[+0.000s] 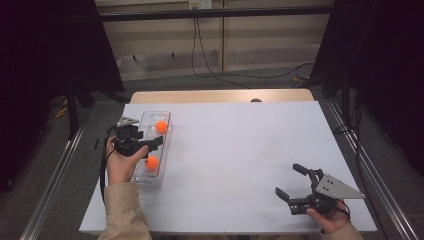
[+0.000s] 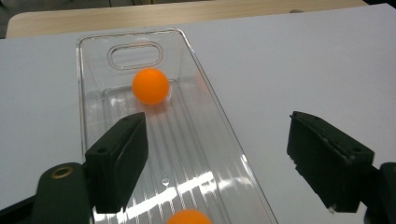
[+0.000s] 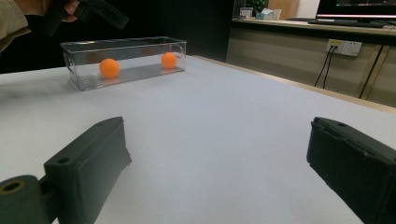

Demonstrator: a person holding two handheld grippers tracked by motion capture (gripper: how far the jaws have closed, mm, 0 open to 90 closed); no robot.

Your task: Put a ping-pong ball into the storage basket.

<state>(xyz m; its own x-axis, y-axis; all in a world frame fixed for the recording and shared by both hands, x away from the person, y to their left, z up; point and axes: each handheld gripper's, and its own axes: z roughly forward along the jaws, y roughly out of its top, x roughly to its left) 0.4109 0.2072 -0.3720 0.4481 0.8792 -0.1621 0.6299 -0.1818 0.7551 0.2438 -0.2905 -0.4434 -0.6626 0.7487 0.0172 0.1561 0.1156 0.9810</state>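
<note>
White table (image 1: 235, 155) before beige panelled wall (image 1: 260, 40).

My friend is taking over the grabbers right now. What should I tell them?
Left gripper: open, nothing between its jaws, held over the clear tray.
Right gripper: open and holding nothing, low over the white table near its right front corner.
Things: two orange balls lie apart in the tray, the far ball toward the tray's far end and the near ball toward the person's end.
Done: both balls are in the tray.
Left: no other ball shows on the table, so probably just pull the left gripper back.
</note>
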